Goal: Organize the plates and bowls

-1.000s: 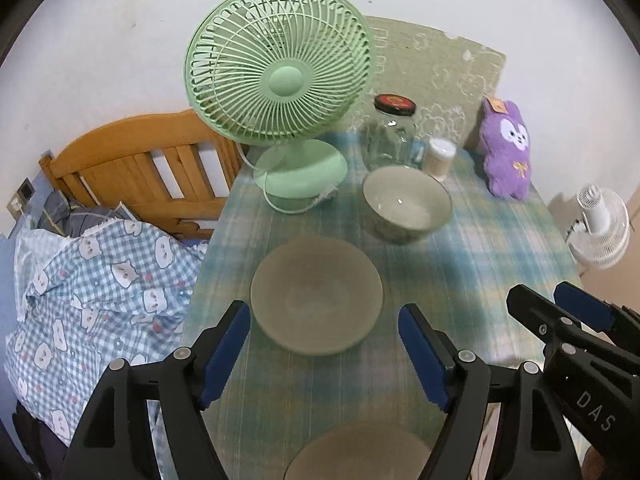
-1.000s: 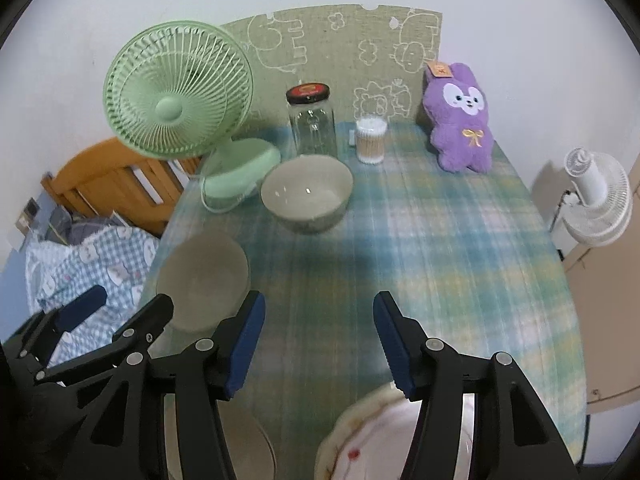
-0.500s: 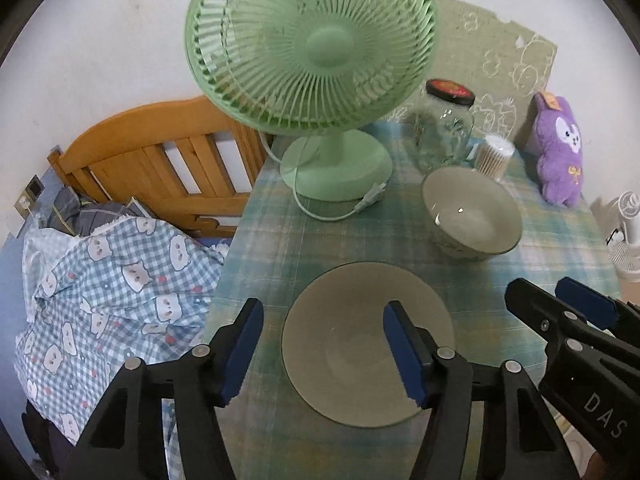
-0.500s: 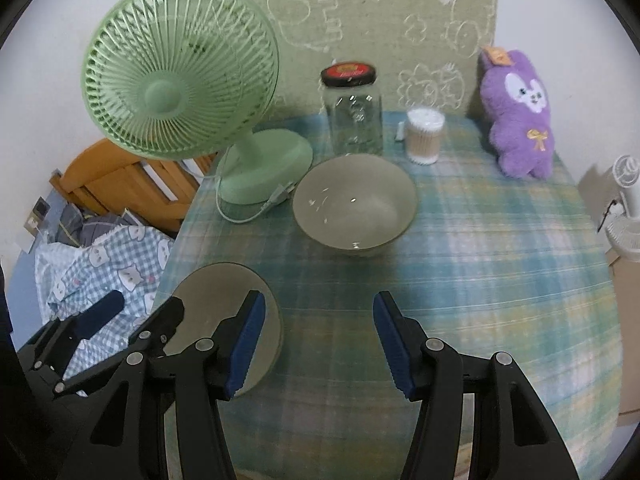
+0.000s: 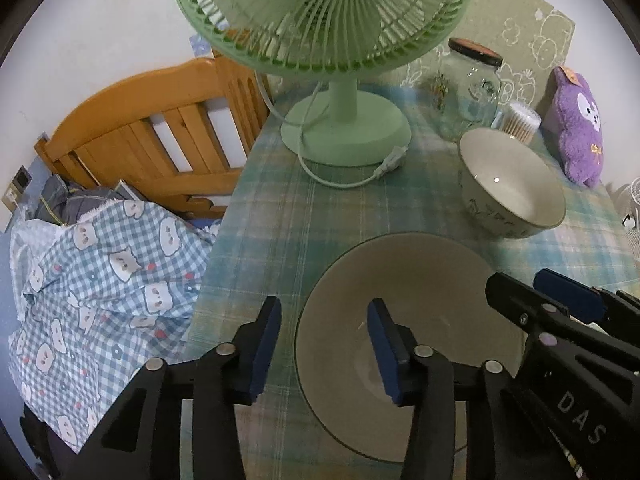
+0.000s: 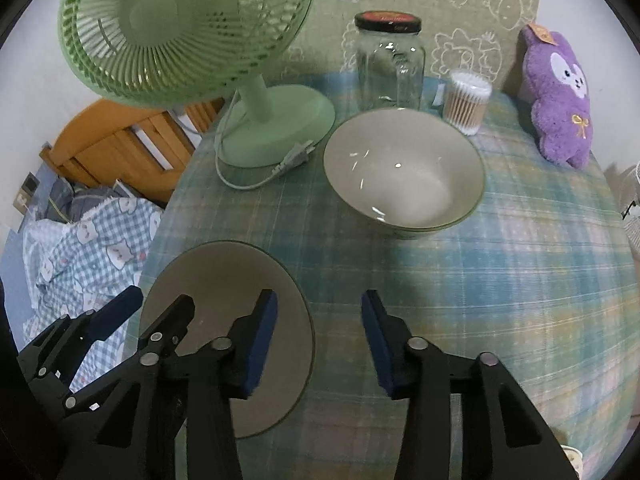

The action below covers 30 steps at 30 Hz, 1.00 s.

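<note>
In the left wrist view, the left hand-held gripper (image 5: pixel 324 354) is held wide open at the lower centre of the frame, empty, with the near-left rim of the plate (image 5: pixel 408 344) between its two pads. The plate lies flat on the counter (image 5: pixel 280 216), face up, at the lower centre-right; being round, it has no long axis. The bowl (image 6: pixel 404 172) stands upright, mouth up, in the upper centre of the right wrist view, just beyond the plate and apart from it. The right hand-held gripper (image 6: pixel 318 338) is also wide open and empty, over bare cloth to the right of the plate.

The step in hand is judged to be a grasp of the plate's rim. One pad should be slid under the lip and the other set on the inner face, and the jaws closed only once the rim is seated deep. The plate should be lifted level. The fan (image 5: pixel 332 28) and its cord (image 5: pixel 340 180) in the upper frame should be kept clear.
</note>
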Motion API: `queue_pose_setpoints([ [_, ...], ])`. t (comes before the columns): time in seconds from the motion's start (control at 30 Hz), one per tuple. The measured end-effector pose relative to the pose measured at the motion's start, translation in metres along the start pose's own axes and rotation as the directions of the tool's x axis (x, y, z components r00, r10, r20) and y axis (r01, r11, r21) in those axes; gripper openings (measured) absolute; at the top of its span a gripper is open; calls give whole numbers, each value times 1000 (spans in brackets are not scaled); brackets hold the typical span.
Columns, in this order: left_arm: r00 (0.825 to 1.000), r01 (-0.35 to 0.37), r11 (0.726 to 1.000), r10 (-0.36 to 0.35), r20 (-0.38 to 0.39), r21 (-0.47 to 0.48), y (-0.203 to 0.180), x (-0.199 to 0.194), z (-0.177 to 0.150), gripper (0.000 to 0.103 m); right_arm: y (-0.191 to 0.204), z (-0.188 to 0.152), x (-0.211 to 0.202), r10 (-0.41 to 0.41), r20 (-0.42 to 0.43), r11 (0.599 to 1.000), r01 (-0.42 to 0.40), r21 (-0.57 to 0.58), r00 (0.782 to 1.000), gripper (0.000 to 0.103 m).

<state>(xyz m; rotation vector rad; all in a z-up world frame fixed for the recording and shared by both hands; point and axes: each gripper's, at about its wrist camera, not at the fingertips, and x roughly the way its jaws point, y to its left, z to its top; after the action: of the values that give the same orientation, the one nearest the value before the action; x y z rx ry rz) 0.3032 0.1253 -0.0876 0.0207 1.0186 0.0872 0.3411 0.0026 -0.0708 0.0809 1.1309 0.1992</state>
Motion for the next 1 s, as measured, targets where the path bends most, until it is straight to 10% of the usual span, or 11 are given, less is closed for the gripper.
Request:
queue_pose_setpoints([
  [0.27, 999, 26, 1000, -25, -26, 7, 3, 10, -4, 26, 8, -1, 19, 0, -43, 1000, 0, 0, 999, 18],
  [1.0, 999, 52, 999, -52, 5, 1, 0, -19, -6, 16, 11, -9, -14, -62, -14, 998, 62, -3, 998, 18],
])
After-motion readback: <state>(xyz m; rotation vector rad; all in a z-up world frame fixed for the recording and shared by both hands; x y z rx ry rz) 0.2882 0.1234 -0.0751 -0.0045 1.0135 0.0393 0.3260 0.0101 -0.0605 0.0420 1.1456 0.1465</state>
